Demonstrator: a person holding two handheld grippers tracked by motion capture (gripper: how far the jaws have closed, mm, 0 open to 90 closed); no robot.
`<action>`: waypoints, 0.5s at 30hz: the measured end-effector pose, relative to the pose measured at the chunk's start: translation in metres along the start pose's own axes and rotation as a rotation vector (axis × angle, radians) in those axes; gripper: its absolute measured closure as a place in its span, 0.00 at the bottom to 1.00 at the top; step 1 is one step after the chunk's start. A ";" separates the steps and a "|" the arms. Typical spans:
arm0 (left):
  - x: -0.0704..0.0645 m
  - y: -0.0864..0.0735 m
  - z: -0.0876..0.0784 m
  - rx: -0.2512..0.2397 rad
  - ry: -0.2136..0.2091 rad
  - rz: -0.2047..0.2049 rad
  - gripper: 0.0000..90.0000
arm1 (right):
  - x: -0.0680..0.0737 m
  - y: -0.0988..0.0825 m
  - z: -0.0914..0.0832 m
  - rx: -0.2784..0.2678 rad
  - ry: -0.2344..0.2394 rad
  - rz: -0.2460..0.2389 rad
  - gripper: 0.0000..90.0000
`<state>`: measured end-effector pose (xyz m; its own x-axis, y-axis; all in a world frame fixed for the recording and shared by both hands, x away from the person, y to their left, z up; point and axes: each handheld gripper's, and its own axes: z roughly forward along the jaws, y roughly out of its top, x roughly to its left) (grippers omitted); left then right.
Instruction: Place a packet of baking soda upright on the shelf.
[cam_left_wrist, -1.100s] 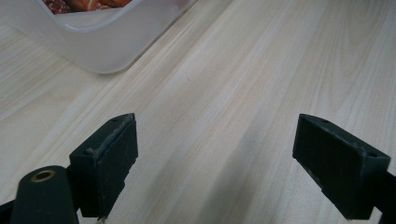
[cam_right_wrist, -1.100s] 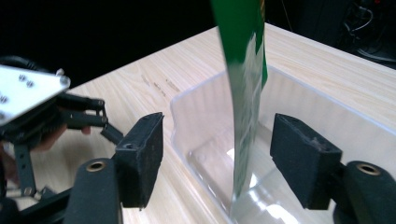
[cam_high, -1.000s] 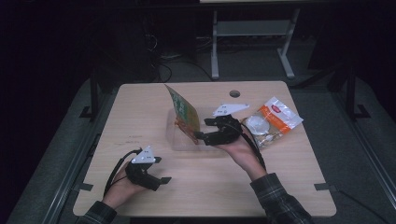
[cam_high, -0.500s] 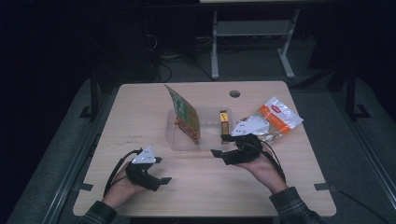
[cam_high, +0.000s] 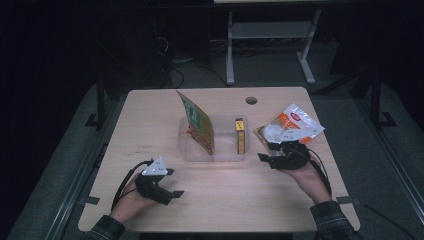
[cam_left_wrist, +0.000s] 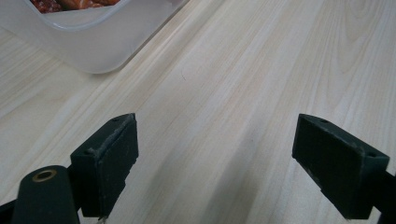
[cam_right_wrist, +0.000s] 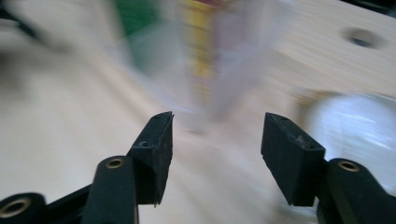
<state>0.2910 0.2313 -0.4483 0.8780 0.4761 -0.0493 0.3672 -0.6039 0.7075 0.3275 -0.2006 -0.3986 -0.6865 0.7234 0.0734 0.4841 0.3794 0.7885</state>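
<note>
A clear plastic tray (cam_high: 220, 152) sits mid-table. A green packet (cam_high: 197, 122) leans upright in its left part and a yellow bar (cam_high: 240, 137) lies in its right part. My right gripper (cam_high: 267, 159) hovers just right of the tray, beside a white and orange snack bag (cam_high: 295, 124). Its jaws have just been closing but still stand apart with nothing between them (cam_right_wrist: 217, 149). The blurred right gripper view shows the yellow bar (cam_right_wrist: 201, 51) ahead and the white bag (cam_right_wrist: 355, 126) to the right. My left gripper (cam_high: 170, 189) rests near the front left, open over bare wood (cam_left_wrist: 215, 154).
The tray's corner (cam_left_wrist: 93, 51) lies just ahead of the left gripper. A round cable hole (cam_high: 251, 100) is in the table's far right part. Bare wood stretches along the front edge between the two hands. A metal stand (cam_high: 270, 35) is on the floor behind the table.
My right gripper has drawn away from the green packet in the tray, moving right and toward the person, to beside the snack bag. The left gripper has stayed put.
</note>
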 end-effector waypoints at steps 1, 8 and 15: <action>0.000 0.000 0.000 0.001 -0.002 0.000 0.16 | -0.009 -0.002 0.001 0.005 -0.028 0.016 0.56; -0.001 0.002 0.005 0.005 -0.011 0.007 0.16 | -0.056 -0.003 0.020 0.063 -0.145 0.088 0.94; 0.000 0.001 0.006 0.019 -0.013 0.007 0.16 | -0.073 -0.004 0.053 0.071 -0.214 0.089 1.00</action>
<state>0.2933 0.2271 -0.4522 0.8846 0.4633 -0.0537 0.3664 -0.6191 0.6946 0.4050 -0.2245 -0.4395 -0.5121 0.8589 0.0038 0.5799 0.3425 0.7392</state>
